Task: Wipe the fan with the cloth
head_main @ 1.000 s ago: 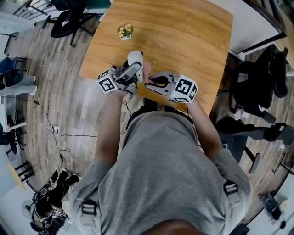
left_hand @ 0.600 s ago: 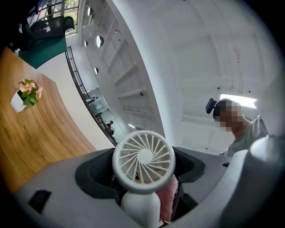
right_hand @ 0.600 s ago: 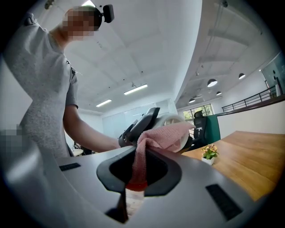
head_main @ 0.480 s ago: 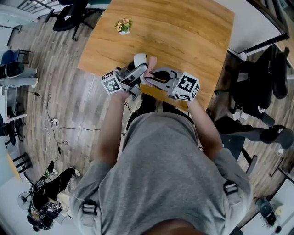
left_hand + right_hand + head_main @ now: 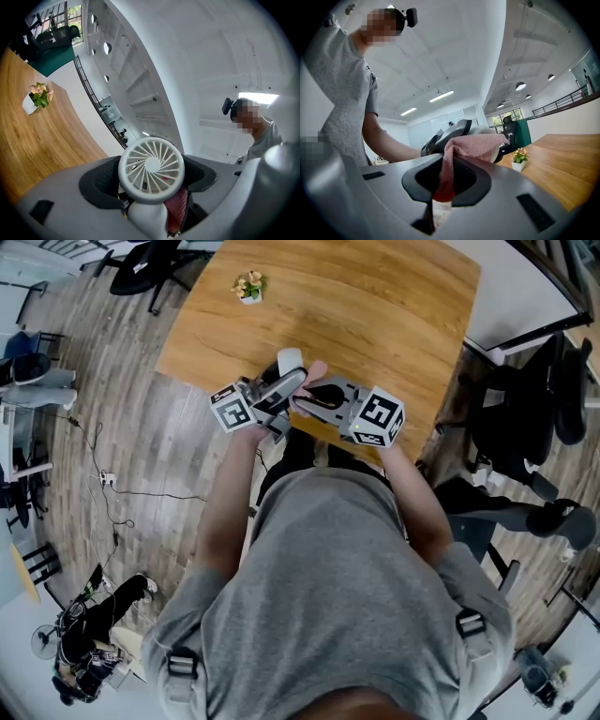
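1. Compared with a second ago, the left gripper (image 5: 150, 190) has tipped and carried the fan (image 5: 151, 169) a little toward the right gripper (image 5: 440, 185). The two now sit closer together above the near edge of the wooden table (image 5: 375, 315).
2. The pink cloth (image 5: 476, 145) has crept up with that move. In the head view it now shows beside the fan's white head, rather than lower, between the two grippers.
3. I take this to mean the wipe is under way, with the cloth working along the fan's head. How much of the fan remains to be wiped I cannot tell.
4. The left fingers are clamped on the fan below its round grille. The grille stands just above and between them, facing back down the gripper, and the stem runs down between the pads.
5. The right fingers are closed tight on a fold of the cloth. The rest of it rises out of the jaws and drapes forward over the fan's far side, touching it just beyond the fingertips.
6. In the left gripper view, a strip of cloth shows behind the grille on its lower right, so the cloth lies against the back of the fan.
7. The small potted plant (image 5: 249, 284) stands well apart, far across the table.
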A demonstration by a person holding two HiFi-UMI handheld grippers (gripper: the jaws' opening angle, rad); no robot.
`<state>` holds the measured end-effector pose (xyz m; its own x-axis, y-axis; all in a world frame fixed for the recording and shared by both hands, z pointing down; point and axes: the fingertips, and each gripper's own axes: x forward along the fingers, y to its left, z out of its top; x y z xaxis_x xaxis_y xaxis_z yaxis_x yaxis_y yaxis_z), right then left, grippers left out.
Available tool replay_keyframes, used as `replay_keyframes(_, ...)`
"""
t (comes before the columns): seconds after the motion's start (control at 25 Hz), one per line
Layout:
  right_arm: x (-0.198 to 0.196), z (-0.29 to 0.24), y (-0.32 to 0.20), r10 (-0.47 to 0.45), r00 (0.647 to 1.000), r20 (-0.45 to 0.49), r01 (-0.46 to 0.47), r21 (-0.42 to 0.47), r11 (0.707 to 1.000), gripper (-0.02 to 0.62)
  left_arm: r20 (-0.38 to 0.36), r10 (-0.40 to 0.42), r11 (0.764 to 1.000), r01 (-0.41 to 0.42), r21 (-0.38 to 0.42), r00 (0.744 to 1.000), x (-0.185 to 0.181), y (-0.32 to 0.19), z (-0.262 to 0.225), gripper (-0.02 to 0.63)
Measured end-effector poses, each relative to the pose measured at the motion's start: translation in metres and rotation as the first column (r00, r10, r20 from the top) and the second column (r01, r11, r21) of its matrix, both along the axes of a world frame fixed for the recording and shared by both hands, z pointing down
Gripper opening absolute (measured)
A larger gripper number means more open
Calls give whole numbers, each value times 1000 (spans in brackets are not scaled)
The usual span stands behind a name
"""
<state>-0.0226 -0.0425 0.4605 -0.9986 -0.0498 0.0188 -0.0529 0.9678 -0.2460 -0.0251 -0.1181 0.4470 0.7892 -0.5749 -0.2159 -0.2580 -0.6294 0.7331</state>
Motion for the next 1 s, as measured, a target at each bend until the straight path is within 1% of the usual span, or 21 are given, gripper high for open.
replay_keyframes(0.12,-1,0,0,9,1000,-11,-9,10,1000,37,15,-18,1000,18,6,1000,1,-2,0,390)
replay_keyframes(0.28,1,11,7,-17,997,-70,19,37,999,37,47,-23,1000,23,4,999,5,-2,2,390)
replay_keyframes(0.56,6,25,20,-71,990,-121,76,34,997,37,39,-40,999,41,-11,998,10,-1,8,390)
replay_keyframes(0.64,6,36,30,-98,983,-157,105,40,994,37,20,-59,998,59,-11,998,7,-3,6,390)
replay_keyframes(0.72,8,47,36,-109,977,-184,118,38,992,37,-12,-58,998,58,0,998,5,-5,1,390)
replay_keyframes(0.88,15,64,37,-101,972,-212,108,20,994,37,-69,-50,999,51,13,996,2,-3,-10,390)
replay_keyframes(1.0,26,72,30,-78,968,-239,88,30,996,37,-146,-12,999,18,37,989,8,4,-19,390)
